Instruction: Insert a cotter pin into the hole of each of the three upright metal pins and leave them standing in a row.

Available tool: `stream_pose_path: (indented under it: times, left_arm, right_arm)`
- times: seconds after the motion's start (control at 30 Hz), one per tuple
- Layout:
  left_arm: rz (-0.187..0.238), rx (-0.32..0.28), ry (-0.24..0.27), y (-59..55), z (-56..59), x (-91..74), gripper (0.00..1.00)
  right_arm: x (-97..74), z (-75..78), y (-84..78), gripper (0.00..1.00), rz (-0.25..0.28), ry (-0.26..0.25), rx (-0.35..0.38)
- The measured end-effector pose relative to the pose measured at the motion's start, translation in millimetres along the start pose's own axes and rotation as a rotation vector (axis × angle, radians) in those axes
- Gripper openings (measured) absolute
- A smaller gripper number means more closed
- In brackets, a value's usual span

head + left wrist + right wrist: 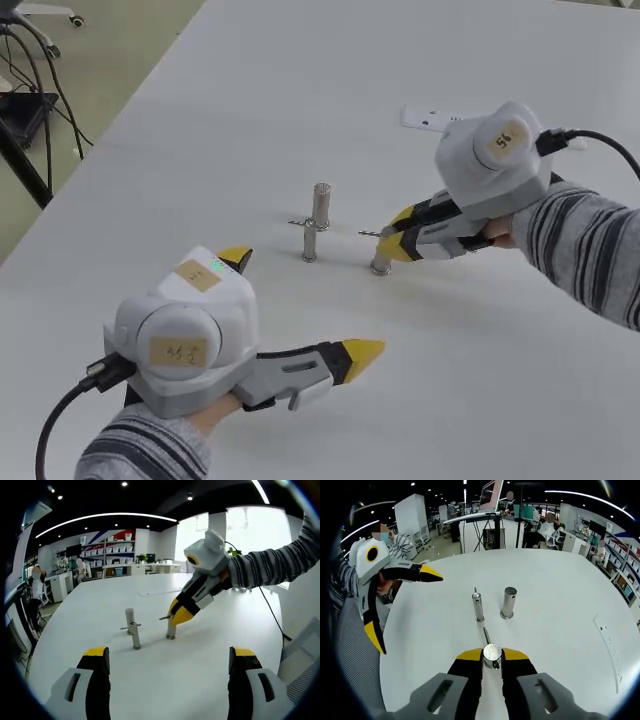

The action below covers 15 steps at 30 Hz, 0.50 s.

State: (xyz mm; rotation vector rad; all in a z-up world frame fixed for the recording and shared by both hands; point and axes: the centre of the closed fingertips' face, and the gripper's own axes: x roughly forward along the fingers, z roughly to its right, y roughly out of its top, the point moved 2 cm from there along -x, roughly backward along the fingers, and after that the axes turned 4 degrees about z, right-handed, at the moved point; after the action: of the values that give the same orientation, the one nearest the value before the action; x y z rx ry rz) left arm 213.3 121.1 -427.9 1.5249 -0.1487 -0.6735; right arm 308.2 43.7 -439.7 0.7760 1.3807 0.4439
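Observation:
Three upright metal pins stand on the white table (250, 100). The far pin (321, 204) is bare. The middle pin (310, 241) has a cotter pin (299, 222) through it. My right gripper (398, 234) is shut around the top of the third pin (381, 264), and a cotter pin (370, 234) sticks out past its tips. In the right gripper view that pin's round top (492, 654) sits between the jaws, with the cotter pin (486, 635) pointing forward. My left gripper (298, 305) hovers open near the front, holding nothing. In the left gripper view the third pin (171, 630) stands under the right gripper (181, 614).
A white power strip (432, 119) lies at the back right of the table. The table's left edge runs diagonally, with cables and a chair base (30, 70) on the floor beyond. People sit at desks in the far background.

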Motion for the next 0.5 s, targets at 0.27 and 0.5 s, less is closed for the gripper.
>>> stream_pose_path:
  times: [0.27, 0.5]
  left_arm:
    - [-0.008, -0.002, 0.001, -1.8, -0.4, 0.3, 0.99]
    - [-0.012, -0.002, 0.001, -3.1, -1.2, 0.8, 0.99]
  right_arm:
    - [-0.2, -1.6, 0.6, 0.09, 0.008, 0.004, 0.004]
    - [-0.3, -1.8, 0.6, 0.09, 0.015, -0.006, 0.017]
